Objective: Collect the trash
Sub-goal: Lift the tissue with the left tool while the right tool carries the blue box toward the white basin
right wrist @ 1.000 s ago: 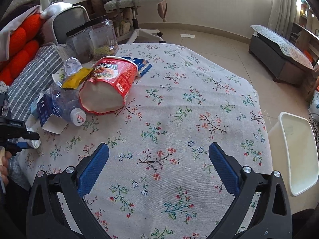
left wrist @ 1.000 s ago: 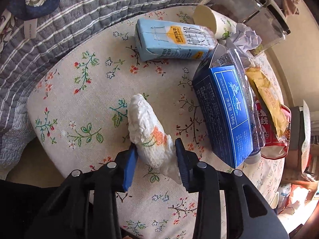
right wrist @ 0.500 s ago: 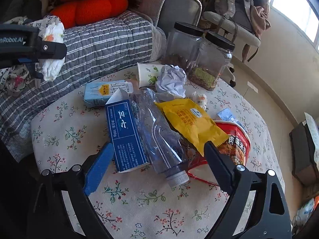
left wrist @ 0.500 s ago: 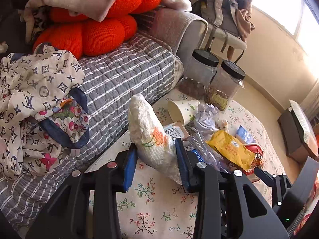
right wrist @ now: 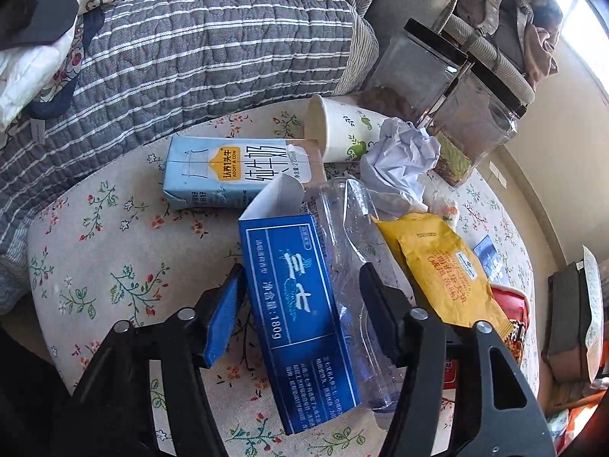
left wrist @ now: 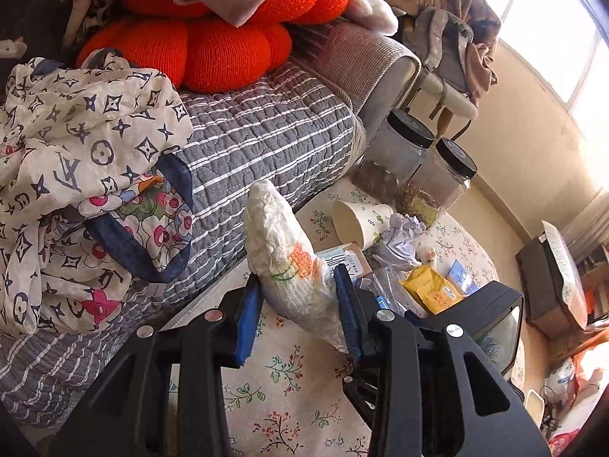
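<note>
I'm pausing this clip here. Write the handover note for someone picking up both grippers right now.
Left gripper: shut on the crumpled tissue, held above the table.
Right gripper: jaws closing around the blue carton and clear bottle; pads not yet pressing.
Done: tissue picked up.
Left: bin it; milk box, paper cup, paper ball, yellow packet and red cup remain on the table.

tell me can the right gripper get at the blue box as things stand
Probably yes: the right gripper already straddles the blue box, jaws closing, nothing on top of it; the clear plastic bottle alongside may get pinched too.
</note>
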`<act>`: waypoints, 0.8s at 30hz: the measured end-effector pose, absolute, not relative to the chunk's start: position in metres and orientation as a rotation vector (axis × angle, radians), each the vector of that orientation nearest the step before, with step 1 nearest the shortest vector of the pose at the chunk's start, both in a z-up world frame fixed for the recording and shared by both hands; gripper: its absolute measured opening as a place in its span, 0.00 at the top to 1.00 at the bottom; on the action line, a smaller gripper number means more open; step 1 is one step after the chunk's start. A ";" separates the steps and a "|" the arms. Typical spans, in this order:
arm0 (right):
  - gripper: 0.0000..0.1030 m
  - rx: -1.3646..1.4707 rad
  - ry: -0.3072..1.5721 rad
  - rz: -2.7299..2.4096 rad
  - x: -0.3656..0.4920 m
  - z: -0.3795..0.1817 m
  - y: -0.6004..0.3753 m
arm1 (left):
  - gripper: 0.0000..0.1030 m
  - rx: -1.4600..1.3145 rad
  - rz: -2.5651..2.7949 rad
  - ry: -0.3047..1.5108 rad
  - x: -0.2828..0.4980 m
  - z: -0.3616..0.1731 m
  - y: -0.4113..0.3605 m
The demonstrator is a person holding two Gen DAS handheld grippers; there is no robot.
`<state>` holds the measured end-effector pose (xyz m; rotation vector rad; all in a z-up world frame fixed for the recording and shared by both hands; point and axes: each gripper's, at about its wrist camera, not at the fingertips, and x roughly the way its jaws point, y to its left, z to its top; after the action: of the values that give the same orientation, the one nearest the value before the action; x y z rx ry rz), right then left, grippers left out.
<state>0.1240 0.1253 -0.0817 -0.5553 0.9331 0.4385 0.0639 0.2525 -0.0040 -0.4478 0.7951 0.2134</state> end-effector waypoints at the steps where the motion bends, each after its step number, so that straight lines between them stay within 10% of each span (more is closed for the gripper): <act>1: 0.61 -0.539 0.942 0.444 0.123 -0.081 0.124 | 0.64 -0.447 0.215 0.796 0.064 -0.004 0.252; 24: 0.63 -0.035 0.745 0.317 0.100 0.013 -0.012 | 0.64 -0.239 0.138 0.715 0.080 0.007 0.160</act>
<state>0.1002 -0.0121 0.0134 -0.0354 0.7453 0.3175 0.0799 0.1597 0.0074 -0.2389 0.7149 0.1377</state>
